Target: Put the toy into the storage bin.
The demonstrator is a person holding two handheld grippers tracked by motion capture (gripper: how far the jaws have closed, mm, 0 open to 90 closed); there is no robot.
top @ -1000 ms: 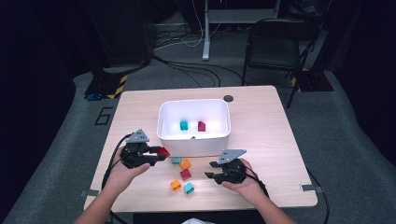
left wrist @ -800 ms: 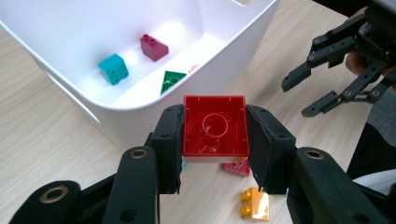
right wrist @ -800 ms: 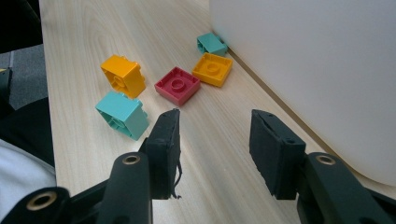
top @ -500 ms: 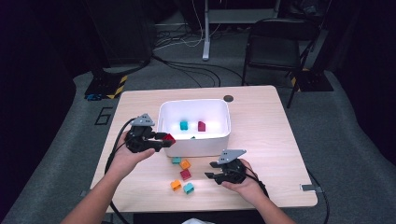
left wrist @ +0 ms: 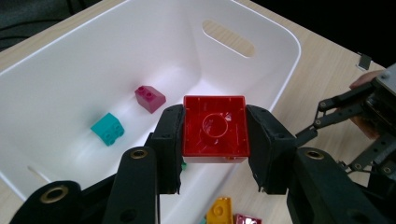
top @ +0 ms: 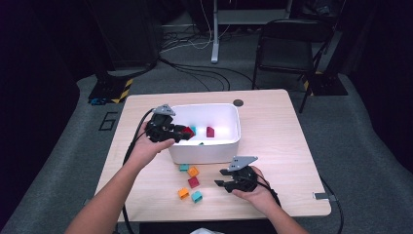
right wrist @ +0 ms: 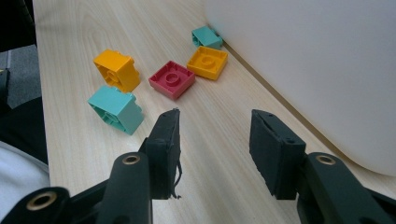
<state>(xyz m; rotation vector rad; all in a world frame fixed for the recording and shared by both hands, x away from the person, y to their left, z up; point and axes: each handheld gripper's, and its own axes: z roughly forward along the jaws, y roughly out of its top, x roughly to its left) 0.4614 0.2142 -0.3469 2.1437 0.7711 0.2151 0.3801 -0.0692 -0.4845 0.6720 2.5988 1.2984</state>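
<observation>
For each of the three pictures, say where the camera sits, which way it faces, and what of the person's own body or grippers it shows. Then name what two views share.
High view: above the person's side, facing forward and down on the table; both forearms, left gripper, right gripper.
Left gripper view: on the left gripper, facing into the white bin; its jaws clamp a red block.
Right gripper view: on the right gripper, low, facing the loose blocks; open jaws.
Shared: both gripper views show the bin and a yellow block.

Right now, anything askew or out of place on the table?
Nothing damaged or spilled. Five loose bricks lie by the white bin, a teal one wedged against its wall. The left gripper holds a red brick hollow side showing.
</observation>
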